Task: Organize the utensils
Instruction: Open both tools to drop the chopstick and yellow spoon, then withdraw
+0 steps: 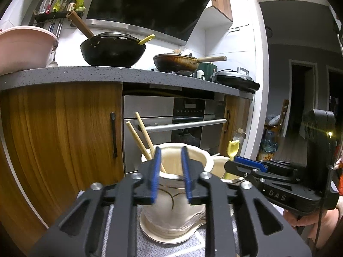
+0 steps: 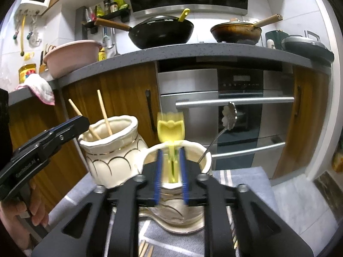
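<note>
Over at nine o'clock in the right wrist view, the left gripper (image 2: 82,121) comes in side-on, matte black with blue pads, a hand (image 2: 23,212) wrapped round its grip. From its own camera the blue ribbed fingers (image 1: 157,171) stand a little apart with nothing pressed between them, released over the mouth of the left vase (image 2: 111,150).

That vase is glazed cream ceramic, bulbous, with a wavy flared rim and gold scallop lines. Two pale wooden chopsticks (image 2: 104,112) stand in it, thin straight sticks with their long axes leaning up toward eleven and twelve o'clock.

Just beside it, at centre, is the right vase (image 2: 193,203), same cream glaze and gold trim, sitting on a cream saucer (image 2: 188,227) on a grey woven cloth (image 2: 246,180).

Dead centre, the right gripper (image 2: 170,171) has its jaws slightly parted. Between them, motion-blurred, is the yellow spoon (image 2: 170,129), glossy translucent plastic, tulip-shaped end pointing up to twelve o'clock, shaft running straight down into the vase. Gaps show on both sides of the shaft, so the pads look let go of it.

At two o'clock a metal spoon (image 2: 229,115) with a flower-shaped end leans out of the same vase, thin shaft pointing up and right.

More wooden sticks (image 2: 145,249) lie on the cloth at six o'clock.
</note>
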A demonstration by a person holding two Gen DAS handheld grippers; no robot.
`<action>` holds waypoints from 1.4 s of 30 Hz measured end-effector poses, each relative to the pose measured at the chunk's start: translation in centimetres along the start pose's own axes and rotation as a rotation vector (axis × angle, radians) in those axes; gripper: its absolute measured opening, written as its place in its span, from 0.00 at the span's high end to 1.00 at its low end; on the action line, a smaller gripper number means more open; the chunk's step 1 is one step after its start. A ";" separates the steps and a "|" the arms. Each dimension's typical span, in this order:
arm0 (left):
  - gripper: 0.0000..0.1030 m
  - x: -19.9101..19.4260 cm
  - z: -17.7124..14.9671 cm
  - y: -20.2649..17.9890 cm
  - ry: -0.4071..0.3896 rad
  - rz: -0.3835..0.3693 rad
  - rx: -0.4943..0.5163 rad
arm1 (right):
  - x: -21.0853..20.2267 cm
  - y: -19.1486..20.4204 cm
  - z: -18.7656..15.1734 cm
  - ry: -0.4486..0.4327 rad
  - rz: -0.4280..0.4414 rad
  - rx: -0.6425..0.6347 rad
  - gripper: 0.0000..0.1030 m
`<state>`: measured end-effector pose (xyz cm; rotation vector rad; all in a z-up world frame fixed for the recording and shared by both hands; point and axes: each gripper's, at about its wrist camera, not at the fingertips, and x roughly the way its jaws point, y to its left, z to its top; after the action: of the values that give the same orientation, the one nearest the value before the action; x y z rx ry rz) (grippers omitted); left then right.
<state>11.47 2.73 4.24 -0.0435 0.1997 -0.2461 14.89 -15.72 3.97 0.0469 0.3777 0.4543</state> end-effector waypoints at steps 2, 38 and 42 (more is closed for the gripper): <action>0.79 -0.1 0.0 0.0 -0.002 0.001 0.000 | -0.1 0.0 0.1 -0.002 -0.001 0.000 0.71; 0.05 -8.4 -0.8 0.2 -0.056 0.131 -0.058 | -10.2 -1.7 -0.4 -0.113 -0.121 0.057 0.05; 0.05 -9.2 -1.4 -0.1 -0.044 0.132 -0.062 | -11.1 -2.0 -1.0 -0.100 -0.133 0.058 0.05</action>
<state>2.38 4.89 4.62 -0.0967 0.1661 -0.1068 6.13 -22.37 6.58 0.1000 0.2933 0.3083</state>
